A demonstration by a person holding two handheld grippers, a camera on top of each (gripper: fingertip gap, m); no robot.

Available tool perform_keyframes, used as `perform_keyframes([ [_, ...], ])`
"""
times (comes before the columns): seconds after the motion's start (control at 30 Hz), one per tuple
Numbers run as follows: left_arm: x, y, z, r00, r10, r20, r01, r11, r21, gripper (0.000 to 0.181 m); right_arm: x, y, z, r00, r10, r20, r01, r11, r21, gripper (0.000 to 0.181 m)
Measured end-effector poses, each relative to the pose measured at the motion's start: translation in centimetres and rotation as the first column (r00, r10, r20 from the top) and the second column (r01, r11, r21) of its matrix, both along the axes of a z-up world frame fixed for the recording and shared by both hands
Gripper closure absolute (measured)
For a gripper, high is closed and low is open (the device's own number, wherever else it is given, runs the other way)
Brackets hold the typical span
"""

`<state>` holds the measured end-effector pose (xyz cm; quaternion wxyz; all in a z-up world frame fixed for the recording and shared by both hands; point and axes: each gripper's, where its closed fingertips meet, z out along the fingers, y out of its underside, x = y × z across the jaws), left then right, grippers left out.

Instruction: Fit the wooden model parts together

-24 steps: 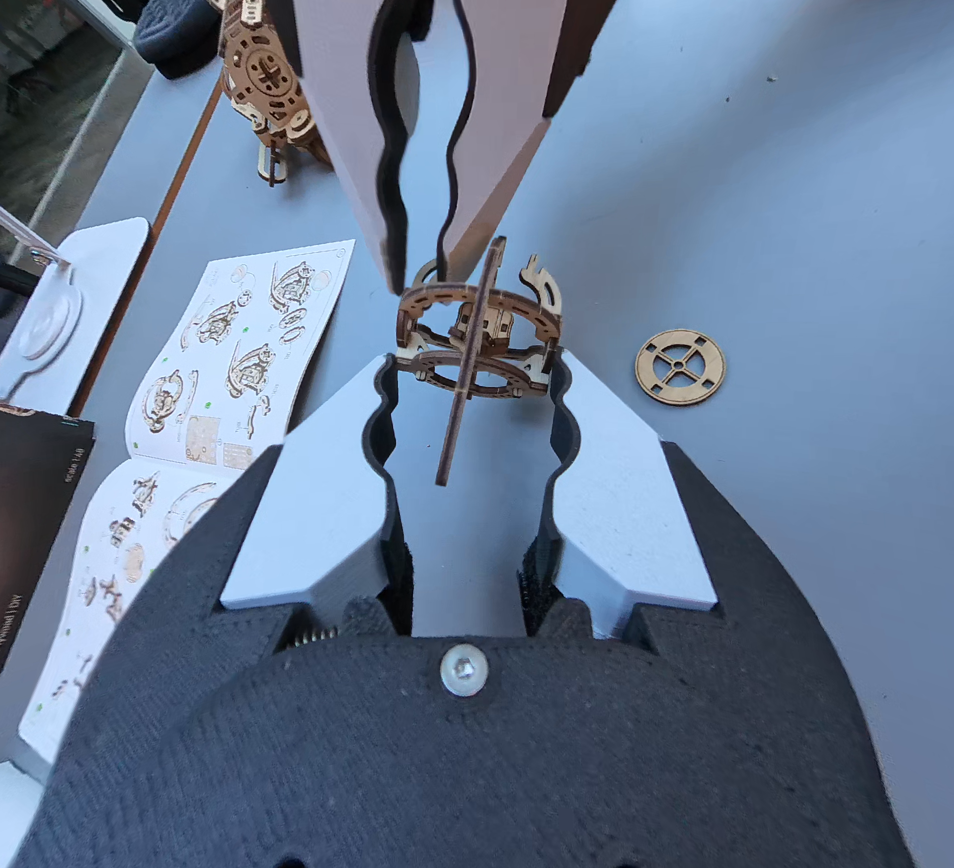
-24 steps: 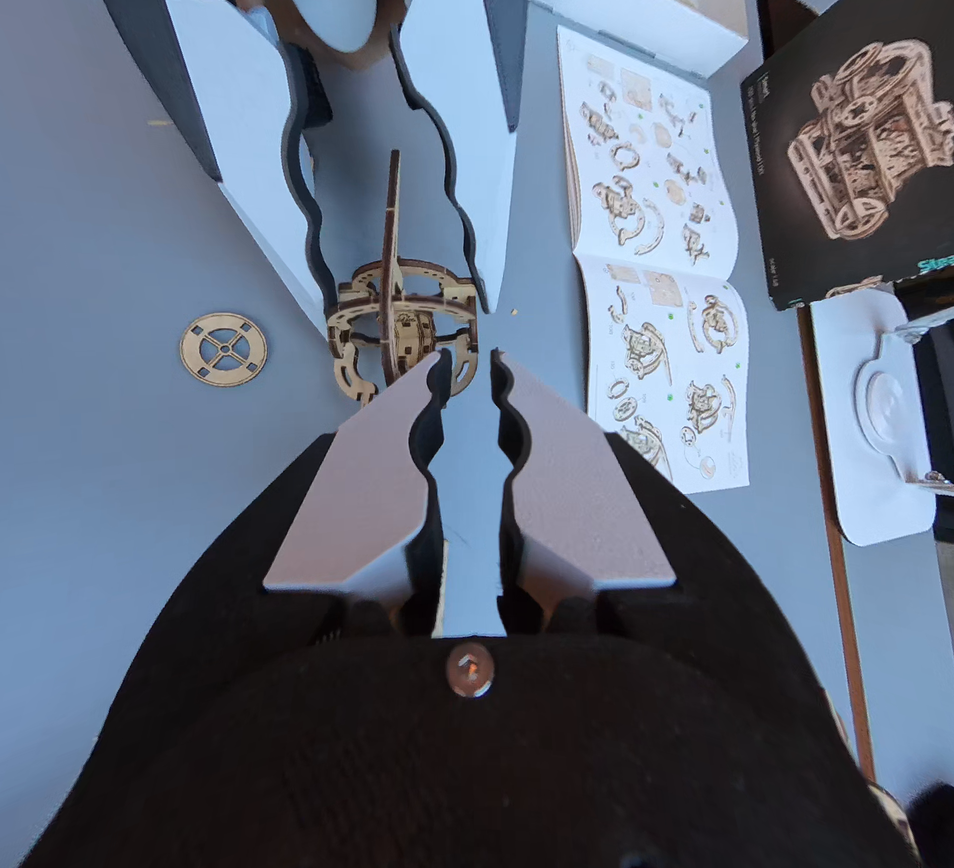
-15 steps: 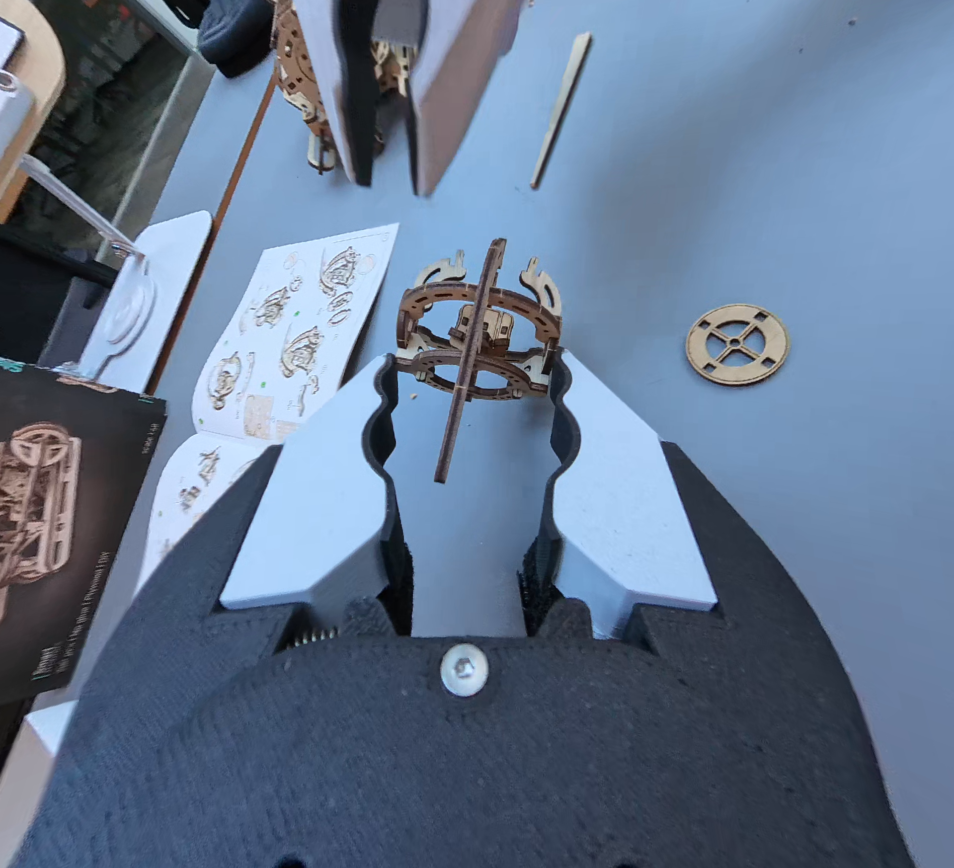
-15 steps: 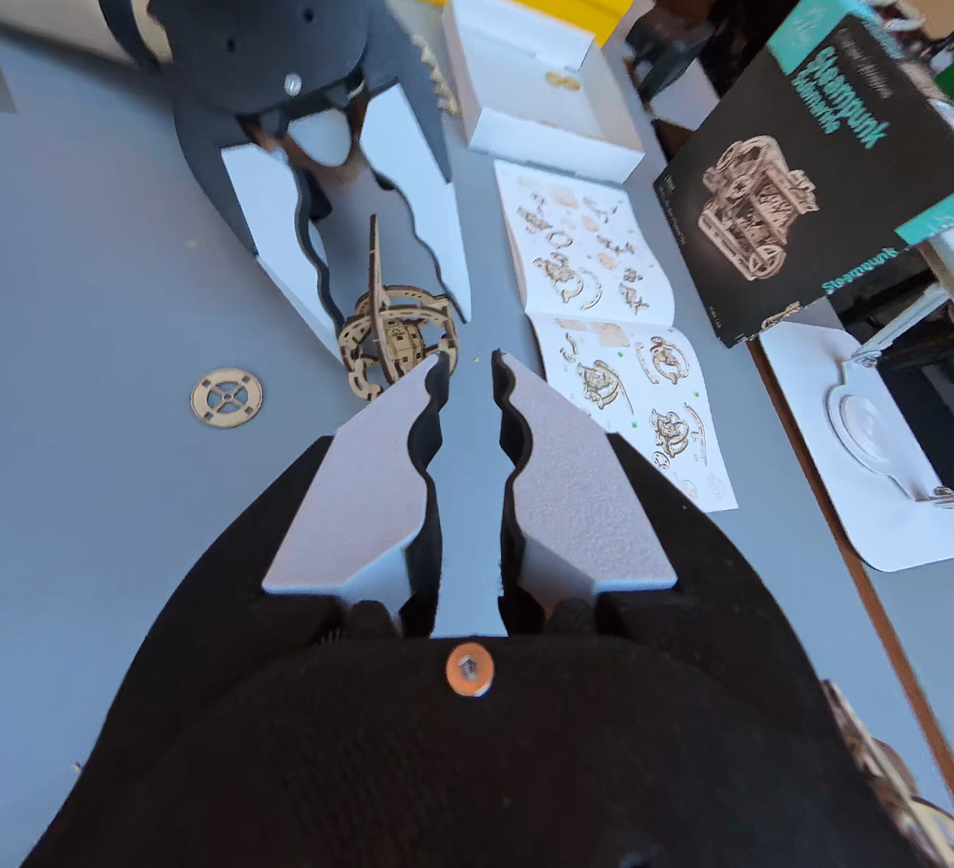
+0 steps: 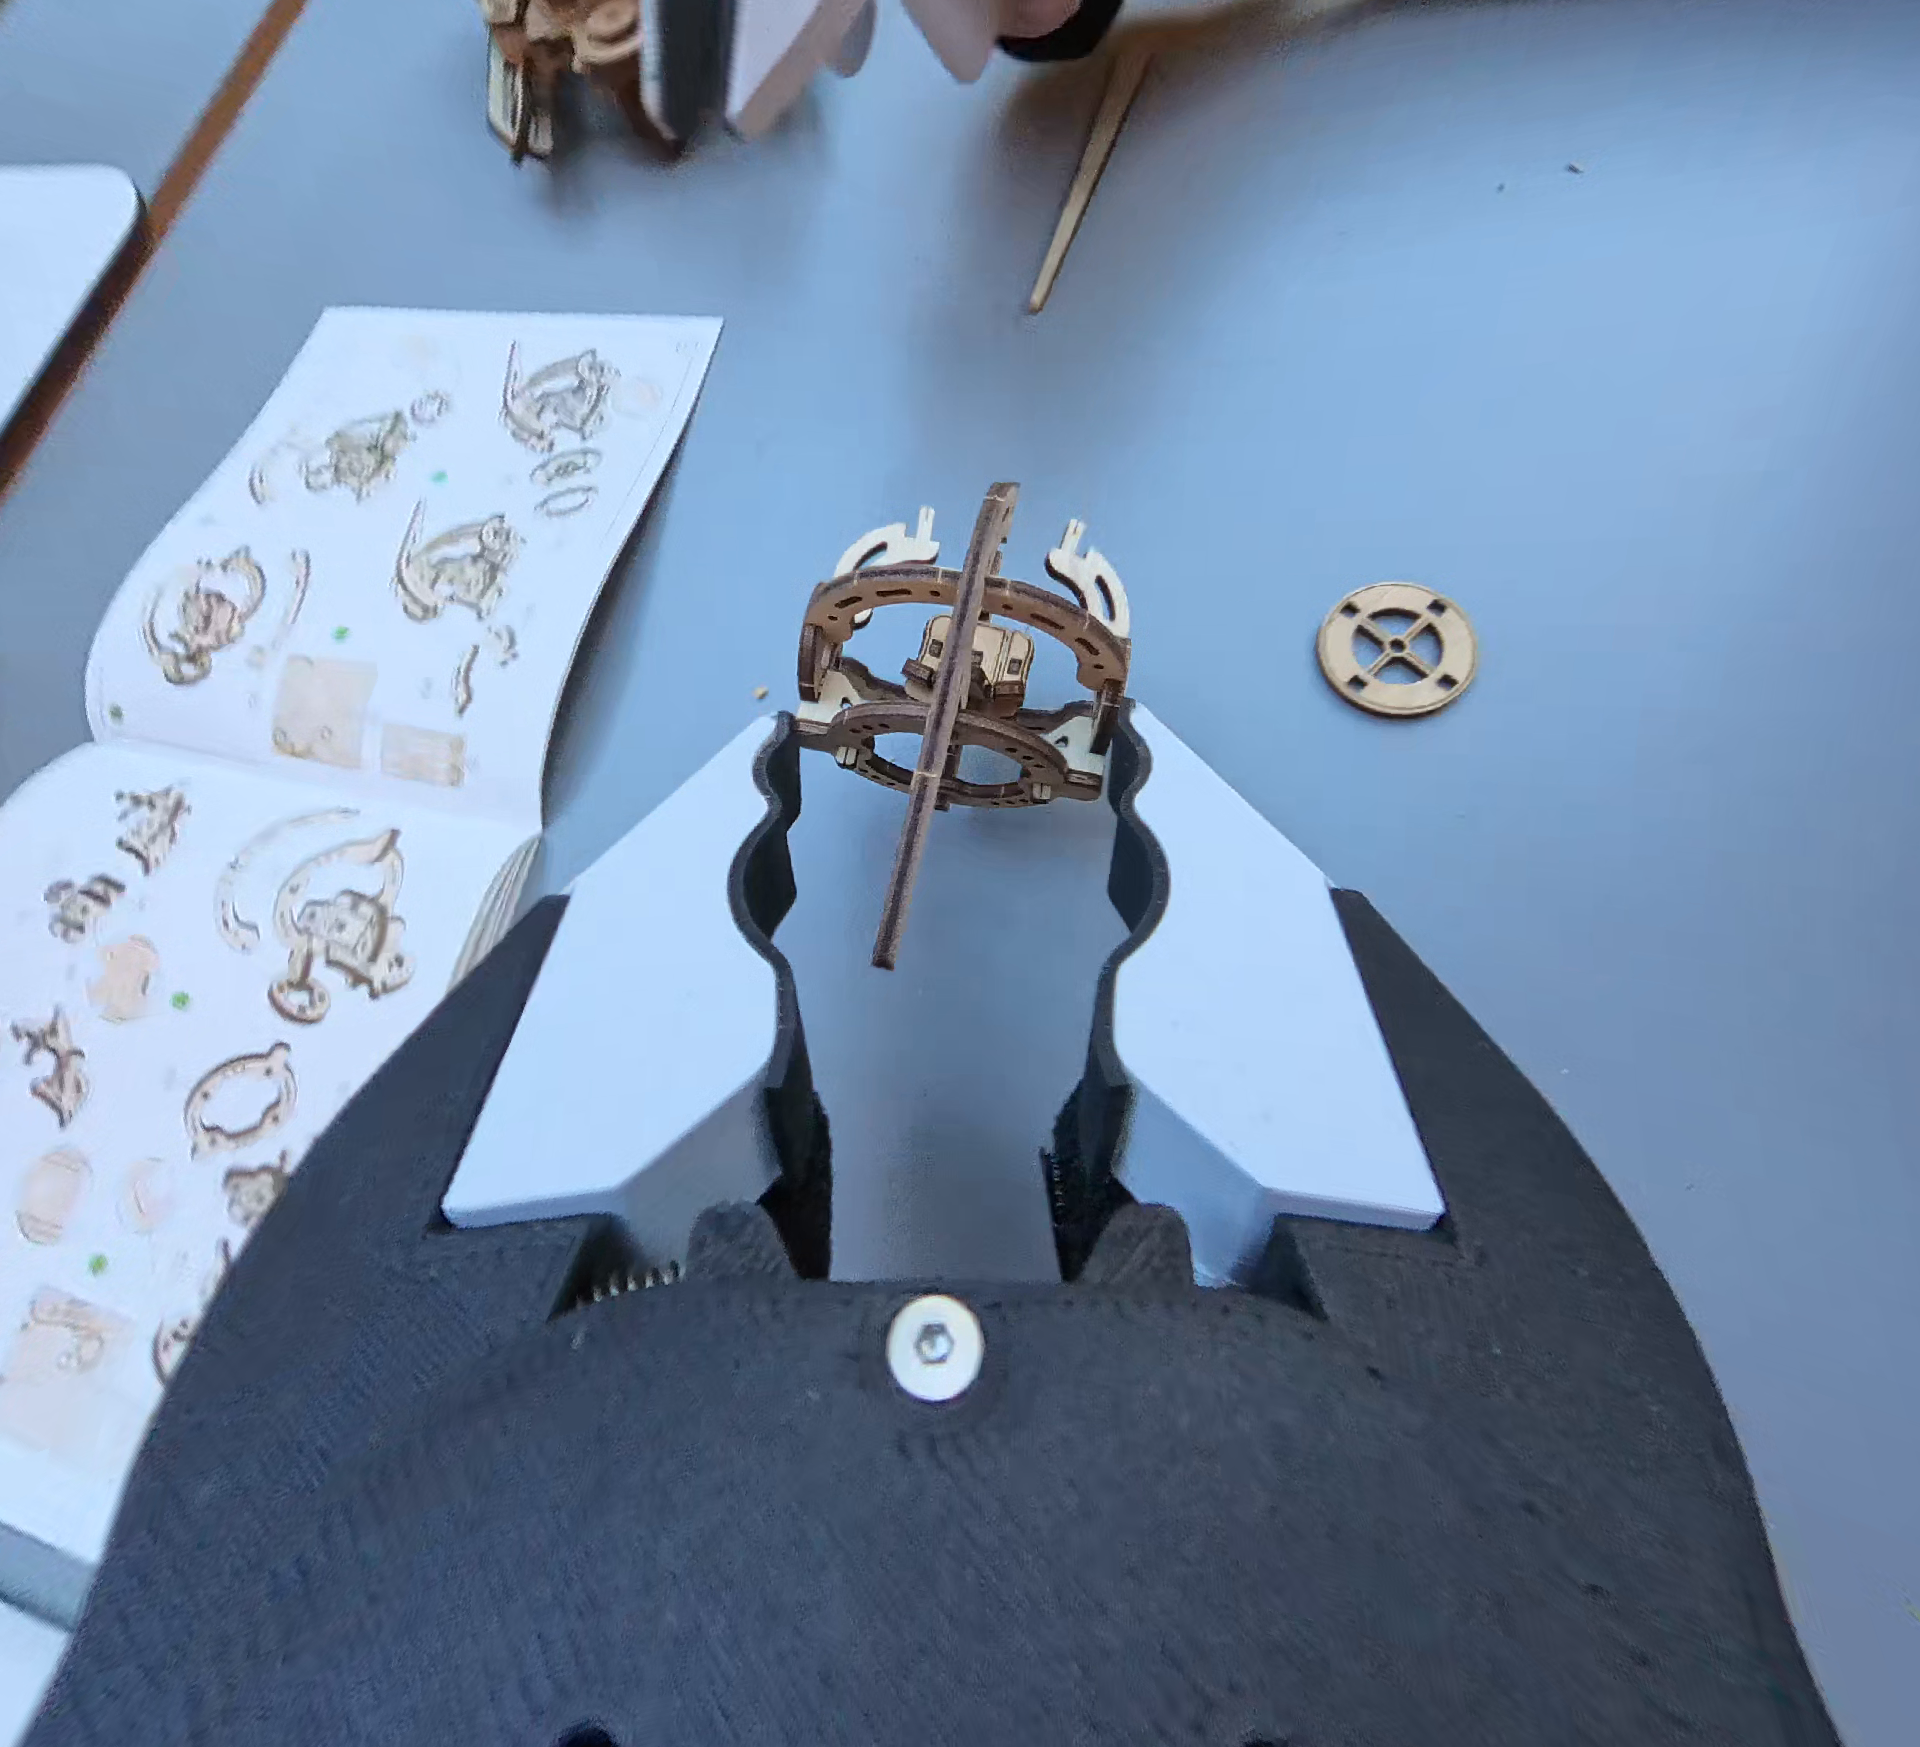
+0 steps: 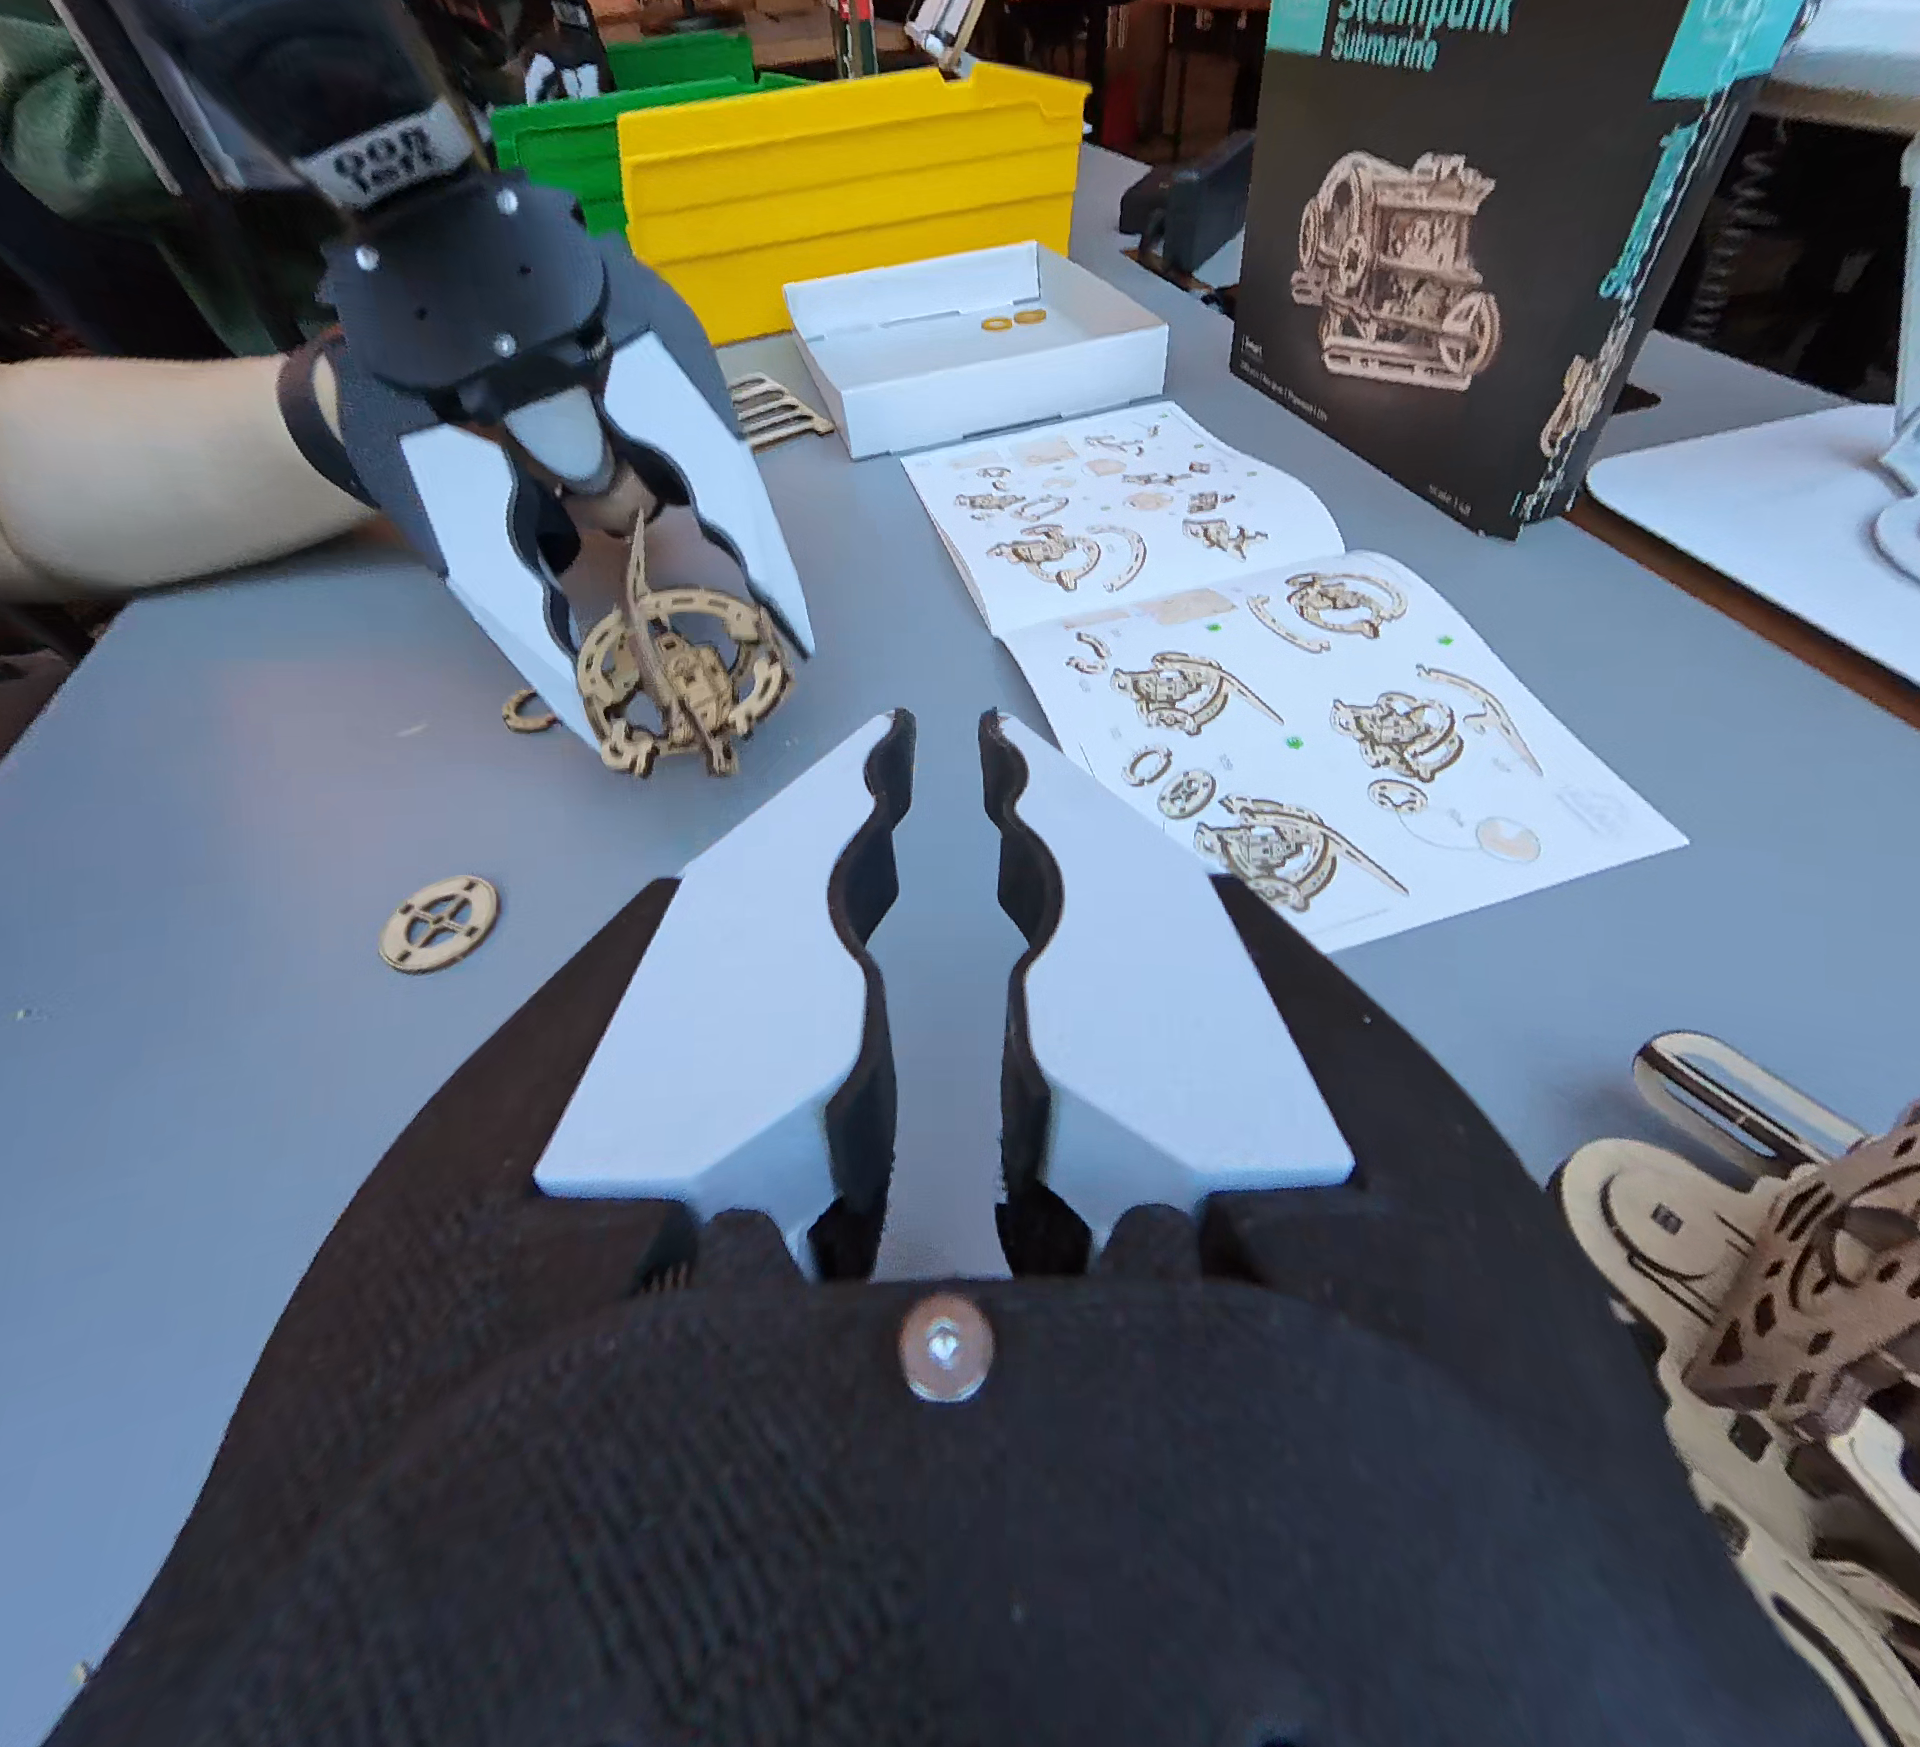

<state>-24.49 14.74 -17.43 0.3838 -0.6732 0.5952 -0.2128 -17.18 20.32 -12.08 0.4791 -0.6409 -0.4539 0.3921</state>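
Note:
My left gripper (image 5: 954, 726) is shut on a small wooden ring assembly (image 5: 961, 669) and holds it at the fingertips on the grey table. A flat wooden slat (image 5: 940, 741) stands through the rings. The assembly also shows in the right wrist view (image 6: 681, 679), between the left gripper's fingers (image 6: 488, 575). My right gripper (image 6: 945, 723) is empty, its jaws a narrow gap apart, and it hangs well back from the assembly. It shows blurred at the top of the left wrist view (image 5: 717, 35). A loose spoked wooden disc (image 5: 1395, 663) lies on the table beside the assembly.
An open instruction booklet (image 6: 1247, 658) lies beside the assembly. A larger built wooden model (image 6: 1787, 1334) stands close to my right gripper. A thin wooden stick (image 5: 1091, 180), a white box tray (image 6: 997, 409), a black kit box (image 6: 1507, 191) and a yellow bin (image 6: 852, 191) sit around the table. One gripper's finger ends stand about 11 cm off the other's. From my left tips it is roughly 6 cm to the loose spoked wooden disc (image 5: 1395, 663); from my right, 15 cm. It turns up in the right wrist view (image 6: 445, 909) as well.
My right gripper has drawn back from the ring assembly, from right over it to well clear. My left gripper kept its hold on the assembly.

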Motion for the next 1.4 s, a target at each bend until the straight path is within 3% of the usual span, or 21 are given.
perform_keyframes([
  [0.33,-2.1,0.6,-1.6,0.998,0.009,-0.068,-0.015,0.997,-0.081,0.122,-0.2,0.1,-1.1,0.999,-0.001,0.047,0.0,1.0,0.018,0.17],
  [1.07,-4.9,1.5,-0.7,0.999,0.04,-0.005,-0.04,0.984,-0.173,0.118,-0.7,-0.5,-2.0,0.993,0.038,0.113,-0.041,0.999,0.024,0.17],
  [1.4,-6.0,2.6,-1.1,0.996,0.084,-0.027,-0.087,0.984,-0.154,0.124,-0.9,-0.7,-2.4,0.987,0.038,0.157,-0.048,0.997,0.059,0.17],
])
